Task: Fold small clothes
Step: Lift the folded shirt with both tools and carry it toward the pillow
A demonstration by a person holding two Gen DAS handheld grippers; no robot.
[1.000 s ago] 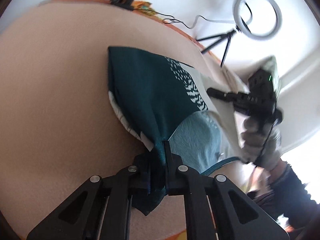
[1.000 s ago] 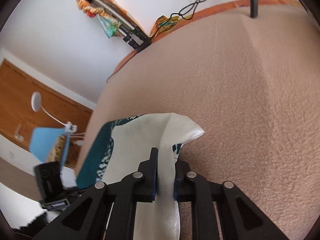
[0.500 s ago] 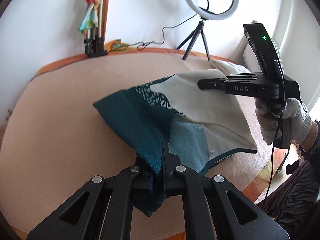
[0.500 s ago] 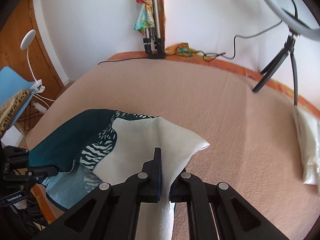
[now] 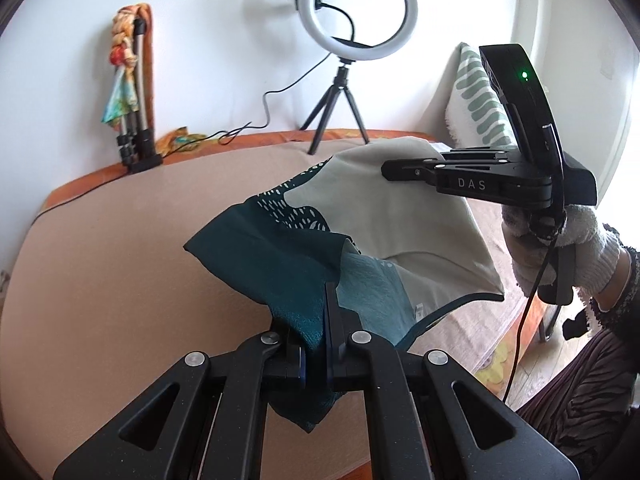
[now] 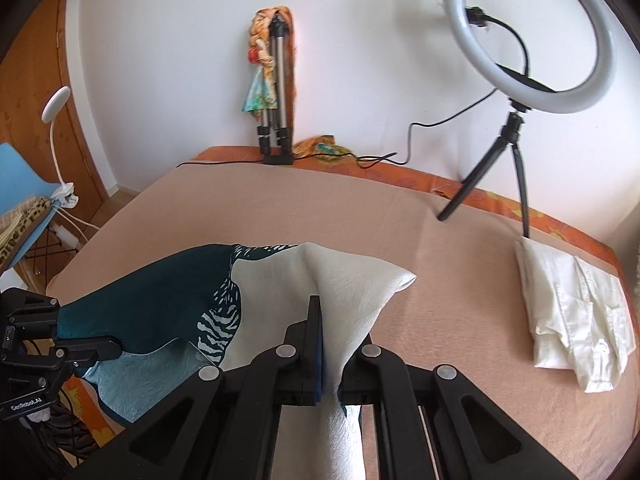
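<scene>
A small teal and cream patterned garment (image 5: pixel 320 240) hangs in the air above the peach bed cover (image 5: pixel 120 280), stretched between both grippers. My left gripper (image 5: pixel 320 344) is shut on its dark teal corner. My right gripper (image 6: pixel 332 344) is shut on its cream corner; it also shows in the left wrist view (image 5: pixel 396 170), at the right, held by a gloved hand. In the right wrist view the garment (image 6: pixel 260 300) spreads leftward to the left gripper (image 6: pixel 104 346).
A folded white shirt (image 6: pixel 572 312) lies on the bed at the right. A ring light on a tripod (image 5: pixel 352 40) and a folded tripod with a colourful cloth (image 5: pixel 132 92) stand at the bed's far edge. A blue chair (image 6: pixel 20 184) stands left of the bed.
Both grippers have lifted and levelled the garment off the bed. The views have tilted up from the bed surface to show the wall and ring light.
</scene>
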